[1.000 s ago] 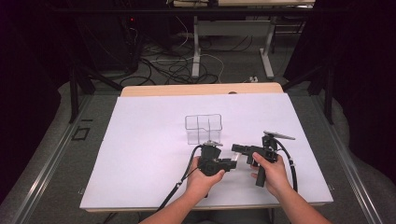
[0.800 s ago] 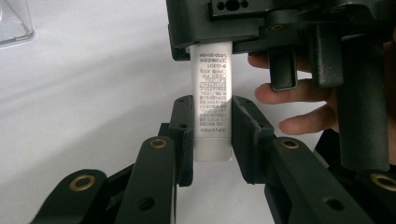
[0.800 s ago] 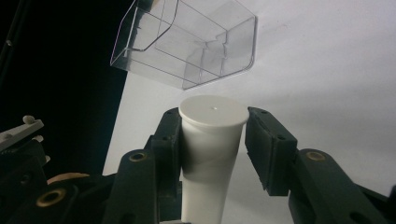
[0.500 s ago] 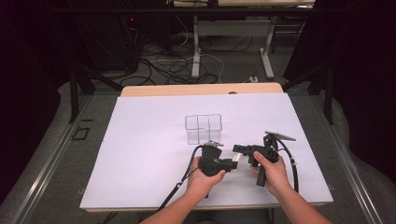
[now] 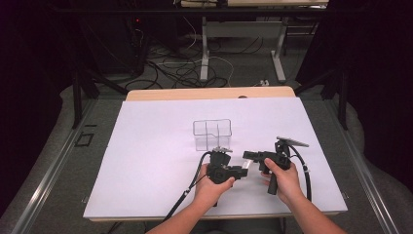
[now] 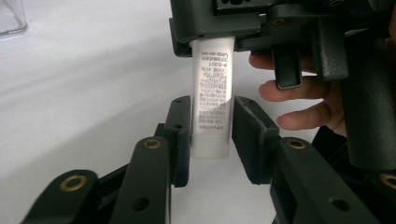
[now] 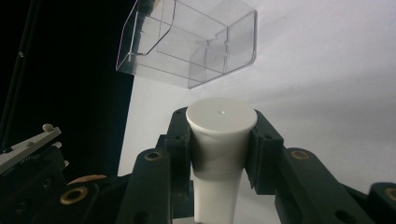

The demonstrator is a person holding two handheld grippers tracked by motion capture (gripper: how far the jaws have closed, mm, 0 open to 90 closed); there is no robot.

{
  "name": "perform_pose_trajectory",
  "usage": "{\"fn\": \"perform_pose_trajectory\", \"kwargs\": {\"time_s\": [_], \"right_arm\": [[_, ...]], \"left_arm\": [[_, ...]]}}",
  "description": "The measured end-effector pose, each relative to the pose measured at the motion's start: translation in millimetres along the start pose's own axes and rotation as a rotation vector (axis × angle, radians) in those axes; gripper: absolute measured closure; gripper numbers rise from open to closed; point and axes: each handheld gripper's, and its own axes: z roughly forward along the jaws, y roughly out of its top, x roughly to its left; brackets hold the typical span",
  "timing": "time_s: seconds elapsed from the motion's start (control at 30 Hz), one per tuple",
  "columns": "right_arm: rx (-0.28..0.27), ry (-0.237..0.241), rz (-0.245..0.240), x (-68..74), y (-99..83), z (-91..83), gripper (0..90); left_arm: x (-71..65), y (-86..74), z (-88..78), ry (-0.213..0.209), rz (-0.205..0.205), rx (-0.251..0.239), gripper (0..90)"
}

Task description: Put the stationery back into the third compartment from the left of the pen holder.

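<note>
Tube sits between my two grippers above the white table sheet, near the front edge, just in front of the clear divided bin. In the right gripper view my right gripper is clenched on the tube just below its cap, one black pad pressed to each side of the neck, the round cap face turned toward the camera and standing proud of the pad tips. In the left gripper view my left gripper straddles the other end of the tube: the left-hand pad lies flat against the tube wall, while a narrow strip of daylight shows between the tube and the right-hand pad, so that grip is slack, contact on one side at most. Those jaws have just been easing apart, with the tube between them. The right jaws had been closing on the neck a moment before. The tube is white, slim, flattened toward the end in my left jaws, with a block of small dark print running down one face; too fine to read. The cap is plain white, wider than the neck, with a tiny moulding dot at its centre. From the high view the tube lies roughly level, spanning the short gap between both hands.
</note>
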Motion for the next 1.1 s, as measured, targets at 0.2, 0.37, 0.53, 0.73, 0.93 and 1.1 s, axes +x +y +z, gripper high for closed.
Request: {"fn": "perform_pose_trajectory", "kwargs": {"time_s": [0.2,0.37,0.53,0.73,0.93,1.1], "right_arm": [[-0.028,-0.01,0.002,-1.3,1.6,-2.5,66.1],[0.011,-0.025,-0.007,0.2,3.6,-7.1,66.1],[-0.044,-0.024,0.0,0.2,2.6,-4.6,66.2],[-0.052,-0.029,-0.01,-0.9,3.3,-5.1,66.2],[-0.056,-0.034,-0.009,-0.7,4.3,-7.2,66.2],[-0.065,-0.037,-0.025,1.1,5.4,-8.9,66.2]], "left_arm": [[5.8,2.0,-6.6,0.01,-0.019,-0.005,60.3],[11.7,4.3,-17.4,0.042,-0.039,-0.017,57.7],[22.3,6.3,-29.3,0.085,-0.052,-0.026,55.5],[35.4,6.8,-41.9,0.145,-0.049,-0.023,52.9],[49.3,5.6,-56.7,0.214,-0.027,-0.037,47.6],[62.3,3.9,-71.1,0.269,-0.013,-0.061,42.6]]}}
